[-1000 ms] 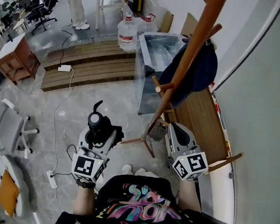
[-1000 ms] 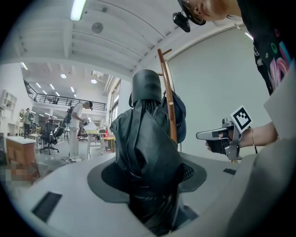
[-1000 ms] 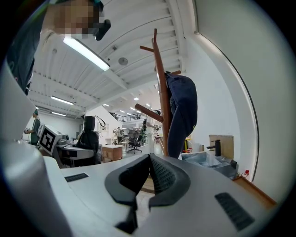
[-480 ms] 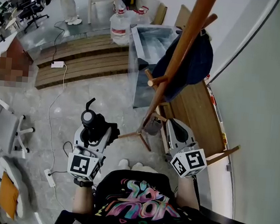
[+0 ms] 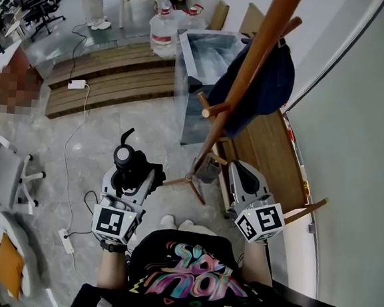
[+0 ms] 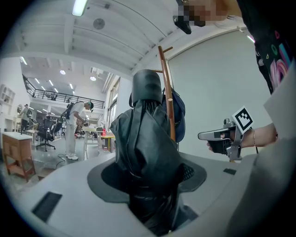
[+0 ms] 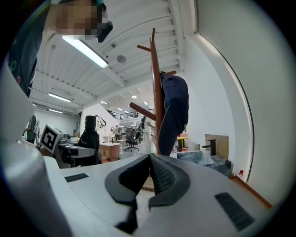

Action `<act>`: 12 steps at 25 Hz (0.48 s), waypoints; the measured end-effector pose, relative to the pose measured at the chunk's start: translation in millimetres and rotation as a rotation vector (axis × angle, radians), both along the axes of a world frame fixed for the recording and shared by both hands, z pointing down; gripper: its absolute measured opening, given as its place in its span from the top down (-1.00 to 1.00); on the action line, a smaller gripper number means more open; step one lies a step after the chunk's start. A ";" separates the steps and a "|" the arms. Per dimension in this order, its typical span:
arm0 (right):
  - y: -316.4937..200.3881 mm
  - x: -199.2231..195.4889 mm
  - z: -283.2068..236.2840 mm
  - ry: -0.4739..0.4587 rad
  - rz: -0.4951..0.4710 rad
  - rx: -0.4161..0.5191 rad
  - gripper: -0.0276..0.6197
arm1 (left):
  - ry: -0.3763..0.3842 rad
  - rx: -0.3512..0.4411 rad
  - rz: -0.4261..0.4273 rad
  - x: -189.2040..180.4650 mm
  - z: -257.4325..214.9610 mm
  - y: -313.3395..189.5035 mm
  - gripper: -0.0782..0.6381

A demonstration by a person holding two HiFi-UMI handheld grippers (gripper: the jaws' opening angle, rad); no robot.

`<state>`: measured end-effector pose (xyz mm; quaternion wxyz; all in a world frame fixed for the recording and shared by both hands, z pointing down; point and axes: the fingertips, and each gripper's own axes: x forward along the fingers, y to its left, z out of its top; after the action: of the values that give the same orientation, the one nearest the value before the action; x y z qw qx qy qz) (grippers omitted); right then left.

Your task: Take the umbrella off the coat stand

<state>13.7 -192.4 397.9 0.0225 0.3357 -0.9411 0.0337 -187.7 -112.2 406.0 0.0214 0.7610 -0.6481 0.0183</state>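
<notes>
A folded black umbrella [image 5: 126,160] stands upright between the jaws of my left gripper [image 5: 132,176], which is shut on its bunched fabric [image 6: 148,152]; its strap loop sticks out at the top. It hangs clear of the wooden coat stand [image 5: 249,74], to that stand's left. A navy garment [image 5: 268,89] hangs on the stand's pegs. My right gripper [image 5: 240,172] is held level near the stand's foot, its ribbed pads [image 7: 159,178] closed together with nothing between them. In the right gripper view the umbrella [image 7: 89,134] shows at the left and the stand [image 7: 156,92] straight ahead.
A glass tank [image 5: 200,63] stands behind the stand, with water bottles [image 5: 164,30] and wooden pallets [image 5: 111,85] beyond it. A wooden bench [image 5: 272,156] runs along the curved wall. An office chair [image 5: 3,173] and a cable with power strip [image 5: 64,238] lie at the left.
The head view has shifted a little. Both grippers keep their places, and the umbrella stays in the left grip.
</notes>
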 end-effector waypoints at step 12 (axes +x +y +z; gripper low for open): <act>18.0 -10.3 -2.3 -0.002 -0.012 -0.012 0.87 | -0.022 -0.024 0.027 -1.8 -1.1 10.4 0.04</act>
<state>3.4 -174.4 395.6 0.0239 0.3298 -0.9429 0.0397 -189.5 -101.8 404.8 0.0232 0.7691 -0.6378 0.0349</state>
